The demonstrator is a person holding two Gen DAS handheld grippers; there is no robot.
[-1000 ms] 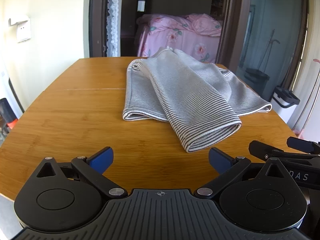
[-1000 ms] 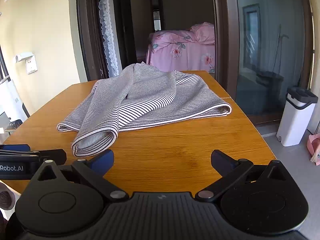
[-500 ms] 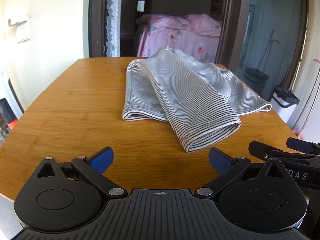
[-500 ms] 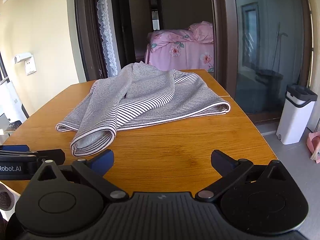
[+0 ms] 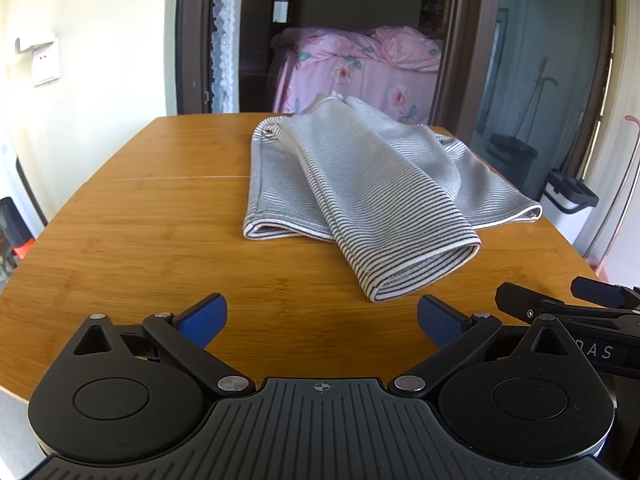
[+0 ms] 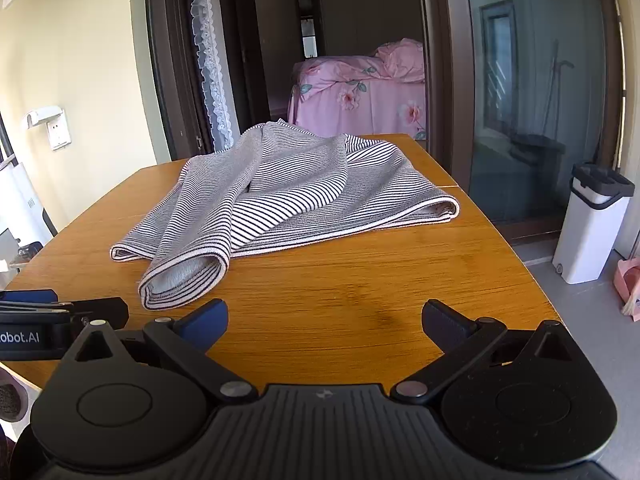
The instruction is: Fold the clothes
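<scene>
A striped shirt (image 5: 360,184) lies on the wooden tabletop (image 5: 140,232), a bit to the right of the middle in the left wrist view. It is gray and white with thin dark lines. It is loosely bunched, and one sleeve (image 5: 416,256) lies across the top and points toward the grippers. The open end of that sleeve is the part nearest to them.

The shirt looks soft and light. It will bend and flop, and it may slide a little on the smooth wood. It will not break. A good place to take hold looks like the sleeve end (image 6: 180,284), because its edge stands up a bit from the wood. The thick bottom hem (image 6: 440,208) on the right side is another good spot, since it is doubled over there.

The left gripper (image 5: 320,316) is spread wide and holds nothing. The right gripper (image 6: 324,316) is also spread wide and holds nothing. Both sit low at the near edge of the tabletop, side by side, apart from the shirt.

Nothing stands between the grippers and the shirt. The two grippers are close to each other, so they could bump. Past the tabletop there is a doorway with a pink bed (image 5: 352,64), and a white bin (image 6: 592,220) stands on the floor to the right, well apart.
</scene>
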